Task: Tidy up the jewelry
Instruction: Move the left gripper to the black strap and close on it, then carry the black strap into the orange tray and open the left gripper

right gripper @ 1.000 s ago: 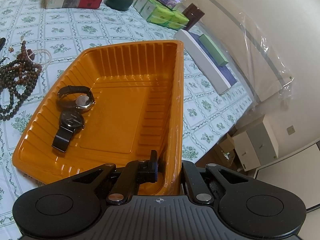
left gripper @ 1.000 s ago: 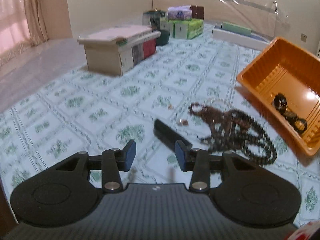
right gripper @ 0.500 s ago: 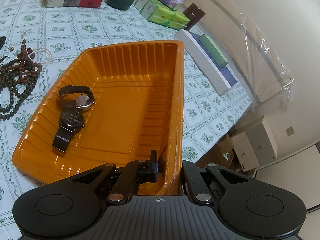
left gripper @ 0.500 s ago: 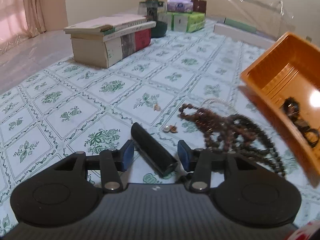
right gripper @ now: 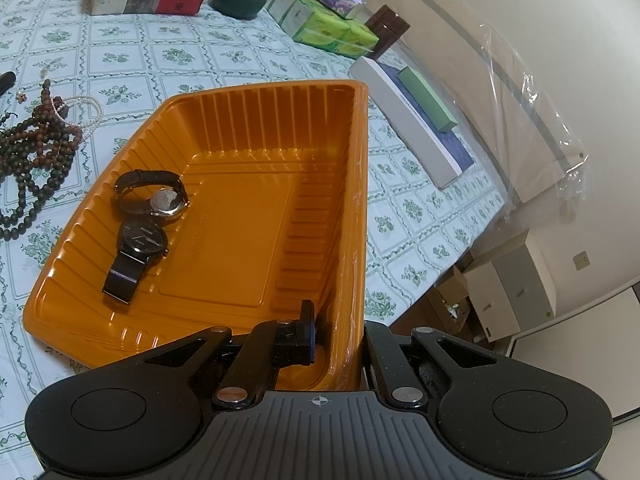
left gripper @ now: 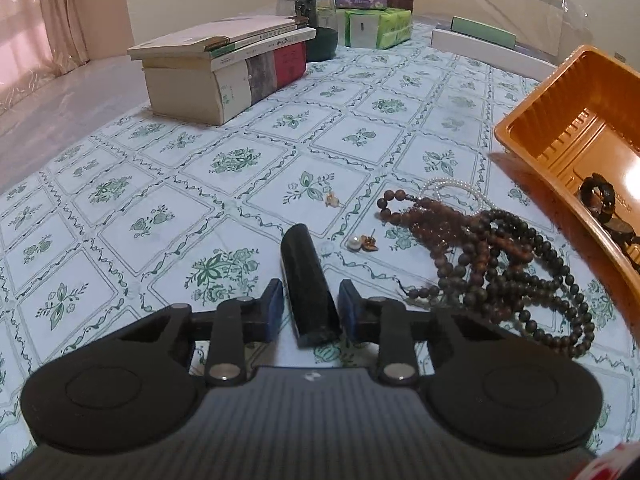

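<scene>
A black oblong case (left gripper: 308,280) lies on the patterned cloth, its near end between the fingers of my left gripper (left gripper: 311,306). The jaws are closing; a thin gap still shows beside the left pad (left gripper: 275,304). To the right lie tangled dark bead necklaces (left gripper: 500,264), a pearl bracelet (left gripper: 452,186) and two small earrings (left gripper: 362,242) (left gripper: 332,199). My right gripper (right gripper: 340,340) is shut on the near right wall of the orange tray (right gripper: 256,120), one finger inside and one outside. Two wristwatches (right gripper: 152,196) (right gripper: 138,248) lie in the tray.
A stack of books (left gripper: 224,68) stands at the far left of the table. Behind it are a dark glass jar (left gripper: 308,12), green tissue packs (left gripper: 378,28) and flat boxes (left gripper: 480,38). The table's edge drops off to the right of the tray (right gripper: 420,300).
My left gripper has come forward and down, so the black case now sits between its fingers, and its jaws have narrowed. The right gripper and tray have not moved.
</scene>
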The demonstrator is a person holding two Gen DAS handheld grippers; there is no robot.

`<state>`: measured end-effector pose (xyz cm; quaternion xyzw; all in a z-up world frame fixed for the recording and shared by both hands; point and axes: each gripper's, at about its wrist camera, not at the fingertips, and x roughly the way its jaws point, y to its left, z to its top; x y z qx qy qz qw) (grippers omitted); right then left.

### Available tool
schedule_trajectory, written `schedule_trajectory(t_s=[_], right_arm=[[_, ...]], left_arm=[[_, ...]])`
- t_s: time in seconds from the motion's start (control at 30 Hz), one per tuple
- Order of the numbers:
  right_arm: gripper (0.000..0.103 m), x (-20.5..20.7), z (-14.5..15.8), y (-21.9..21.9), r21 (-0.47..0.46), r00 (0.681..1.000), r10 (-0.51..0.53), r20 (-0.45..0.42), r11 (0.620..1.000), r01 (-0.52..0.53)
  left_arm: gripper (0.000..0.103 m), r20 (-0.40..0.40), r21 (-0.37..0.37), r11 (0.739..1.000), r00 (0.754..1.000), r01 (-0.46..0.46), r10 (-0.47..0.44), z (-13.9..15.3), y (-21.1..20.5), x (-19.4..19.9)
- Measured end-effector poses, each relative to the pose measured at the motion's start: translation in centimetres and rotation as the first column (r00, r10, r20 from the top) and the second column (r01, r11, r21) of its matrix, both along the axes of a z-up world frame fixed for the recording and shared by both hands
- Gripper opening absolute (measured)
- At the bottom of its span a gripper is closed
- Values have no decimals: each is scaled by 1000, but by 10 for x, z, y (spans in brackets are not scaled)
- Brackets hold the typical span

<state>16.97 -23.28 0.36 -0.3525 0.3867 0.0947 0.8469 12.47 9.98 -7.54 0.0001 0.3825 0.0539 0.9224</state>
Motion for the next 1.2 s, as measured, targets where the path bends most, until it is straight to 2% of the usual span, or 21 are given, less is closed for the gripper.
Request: schedule_trajectory(t_s=[0.1,0.47,0.57,0.73,0.87,1.03,1.2], right_arm=[[6,0,0,1,0,1000,1,-1,1000,-1],[6,0,0,1,1,1000,0,0,1000,0],[6,0,0,0,1,1000,1,1,1000,-1],[6,0,0,0,3,1000,1,2,1000,-1],[5,-1,1,1,6,1000,3,2,1000,-3],[5,-1,1,1,10,1000,2,3,1000,-2],[5,-2,1,2,13,1000,6,4,1000,-6]], left_arm=[[20,-1,-2,1000,1000,3,-3,0,1,2],[20,35,-32,999,999,-13,14,19,-4,-15],[20,63,-45,999,998,15,-12,31,-14,-19],[20,104,-100,989,990,110,-100,49,-48,-14],[20,125,-149,964,971,222,-204,56,-87,-6],[20,144,-228,904,931,362,-337,57,-140,2],[20,139,-240,853,886,464,-443,48,-182,9]])
